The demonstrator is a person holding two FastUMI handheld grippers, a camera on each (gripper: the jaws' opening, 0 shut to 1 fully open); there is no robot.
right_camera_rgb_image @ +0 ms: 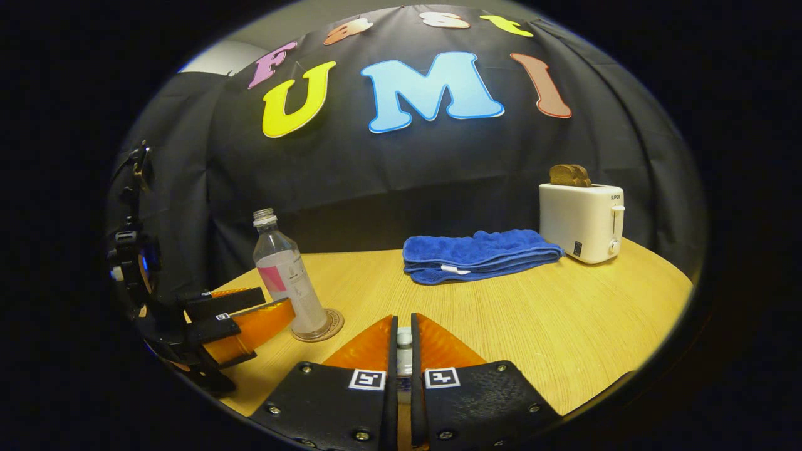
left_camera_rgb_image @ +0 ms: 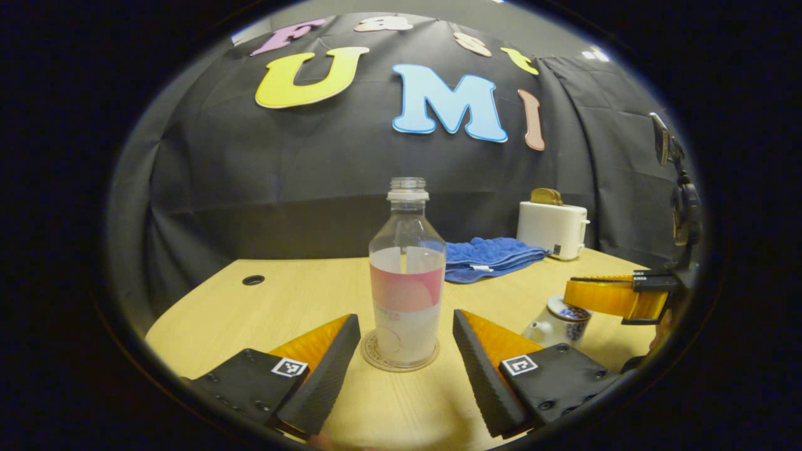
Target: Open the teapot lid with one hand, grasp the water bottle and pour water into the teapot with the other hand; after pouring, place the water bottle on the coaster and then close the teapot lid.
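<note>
Between the spread fingers of the left gripper, untouched, the water bottle stands upright on its coaster. Farther right, the right gripper pinches something pale, likely the lid knob, above the teapot.

The left gripper hangs with fingers spread either side of the uncapped water bottle, untouched, standing on its coaster. At four o'clock, the right gripper sits over the teapot.
</note>
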